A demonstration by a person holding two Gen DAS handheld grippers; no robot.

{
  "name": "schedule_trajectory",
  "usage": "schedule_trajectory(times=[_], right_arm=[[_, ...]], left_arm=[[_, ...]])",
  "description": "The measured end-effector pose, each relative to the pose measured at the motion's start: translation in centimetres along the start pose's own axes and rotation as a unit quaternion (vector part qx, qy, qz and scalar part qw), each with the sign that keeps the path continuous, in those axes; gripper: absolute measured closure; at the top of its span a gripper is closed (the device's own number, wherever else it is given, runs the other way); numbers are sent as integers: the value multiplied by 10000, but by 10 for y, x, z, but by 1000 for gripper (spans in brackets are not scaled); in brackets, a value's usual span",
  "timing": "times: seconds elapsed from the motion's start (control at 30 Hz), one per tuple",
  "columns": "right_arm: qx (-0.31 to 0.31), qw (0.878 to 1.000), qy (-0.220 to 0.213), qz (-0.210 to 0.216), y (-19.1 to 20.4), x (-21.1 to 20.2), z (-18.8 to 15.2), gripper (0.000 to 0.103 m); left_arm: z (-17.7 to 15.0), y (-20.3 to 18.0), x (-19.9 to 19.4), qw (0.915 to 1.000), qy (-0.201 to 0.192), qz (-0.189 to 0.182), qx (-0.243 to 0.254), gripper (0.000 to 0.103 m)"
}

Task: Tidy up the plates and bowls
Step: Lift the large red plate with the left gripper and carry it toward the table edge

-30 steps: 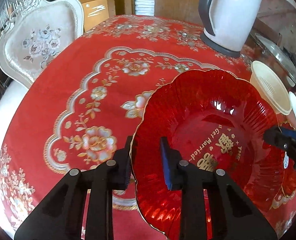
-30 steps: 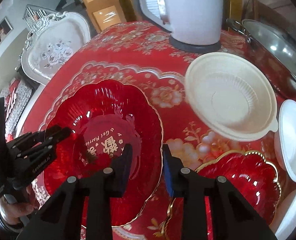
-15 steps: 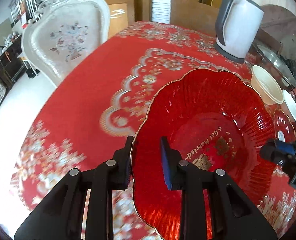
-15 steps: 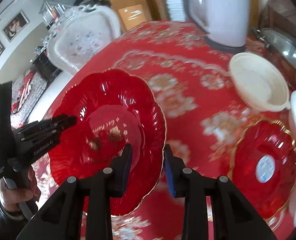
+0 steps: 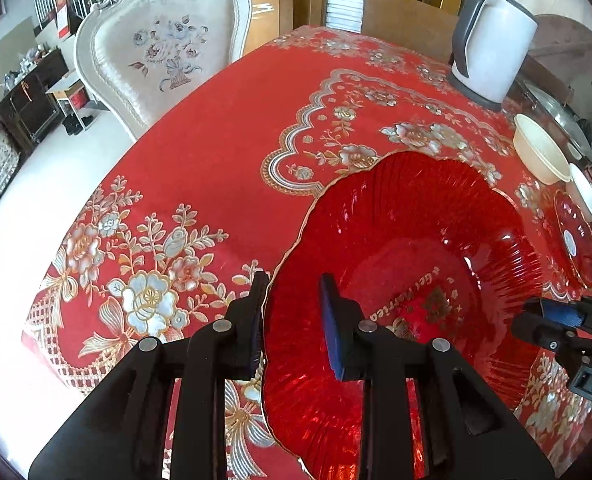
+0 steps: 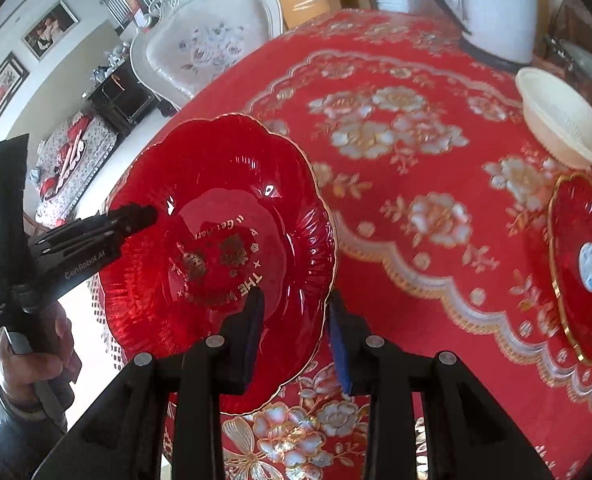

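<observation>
I hold the red plate (image 5: 415, 280) above the tablecloth (image 5: 216, 160) with both grippers: the left gripper (image 5: 292, 320) and right gripper (image 6: 294, 328) each pinch the rim. I should keep it level, moving both together.

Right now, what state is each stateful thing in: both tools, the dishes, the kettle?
Left tool: shut on large red plate, clamping its rim.
Right tool: shut on large red plate's opposite rim.
Large red plate: lifted, tilted, held by both tools.
Small red plate: flat on table, sticker showing.
Cream bowl: upright, empty.
Kettle: upright, lid closed.
</observation>
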State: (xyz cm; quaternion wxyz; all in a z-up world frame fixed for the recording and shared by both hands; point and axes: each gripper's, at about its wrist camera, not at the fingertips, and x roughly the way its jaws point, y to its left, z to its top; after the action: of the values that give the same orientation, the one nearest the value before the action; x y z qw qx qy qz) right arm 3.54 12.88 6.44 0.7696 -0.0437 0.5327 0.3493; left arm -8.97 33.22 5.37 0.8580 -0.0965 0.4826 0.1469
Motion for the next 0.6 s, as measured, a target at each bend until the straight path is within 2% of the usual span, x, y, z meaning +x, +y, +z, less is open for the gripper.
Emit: schedule_trajectory(times=[0.2, 0.37, 0.47, 0.53, 0.6], right_arm=[[95, 9999, 64, 44, 0, 5, -9, 71], [226, 9995, -7, 228, -4, 6, -11, 71], [235, 9994, -30, 234, -2, 4, -13, 62], [214, 9996, -88, 166, -2, 2, -14, 53], [278, 9994, -132, 180, -5, -1, -15, 50]], left_arm=[[-2, 0, 6, 10000, -39, 62, 10, 78], [-4, 9, 12, 9993, -168, 165, -275, 78], [-2, 15, 10, 9988, -298, 139, -366, 60], [-1, 16, 4, 9982, -474, 169, -339, 38], [0, 14, -2, 9977, -595, 136, -300, 31]])
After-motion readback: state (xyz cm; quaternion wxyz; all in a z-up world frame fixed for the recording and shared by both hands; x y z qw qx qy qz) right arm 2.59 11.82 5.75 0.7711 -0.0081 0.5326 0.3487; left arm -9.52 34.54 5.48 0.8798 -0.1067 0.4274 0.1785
